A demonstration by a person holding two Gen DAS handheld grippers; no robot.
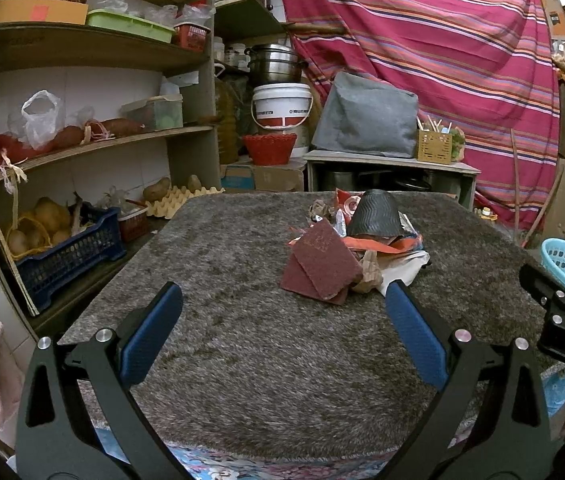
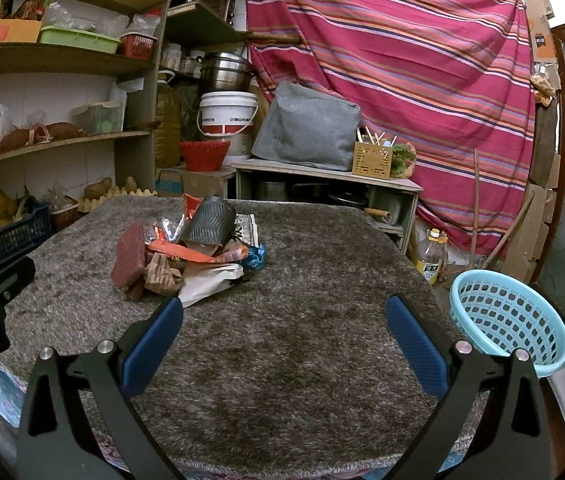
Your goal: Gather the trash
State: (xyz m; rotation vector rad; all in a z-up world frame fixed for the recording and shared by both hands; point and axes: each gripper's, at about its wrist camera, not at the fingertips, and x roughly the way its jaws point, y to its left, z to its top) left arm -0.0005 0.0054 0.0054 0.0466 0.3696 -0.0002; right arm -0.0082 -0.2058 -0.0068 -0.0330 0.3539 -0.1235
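Blue-padded fingers of the left gripper [image 1: 282,300] fill the bottom of the left wrist view, spread wide with nothing between them, above the near edge of the table covered in shaggy grey-brown carpet [image 1: 242,360]. The right gripper [image 2: 282,312] is likewise spread wide and holds nothing, over the near edge of the same table; its black body also shows at the right edge of the left view.

One heap of trash [image 1: 350,248] lies on the carpet past the middle, toward the far edge. In it I count two maroon rectangular scouring pads [image 1: 320,262] leaning together on the near left side of the heap, one black ribbed paper cup [image 1: 376,214] lying upside down on top, one crumpled brown paper piece [image 1: 370,274] touching the pads, one white paper piece [image 1: 406,266] at the near right side, orange-red plastic wrappers [image 1: 370,245] under the cup, and one small blue plastic scrap [image 2: 256,256] at the right side. How many wrappers there are I cannot tell.

One light blue perforated plastic basket [image 2: 510,320] sits tilted just off the right edge of the table, apart from the heap and near the right gripper's right finger.
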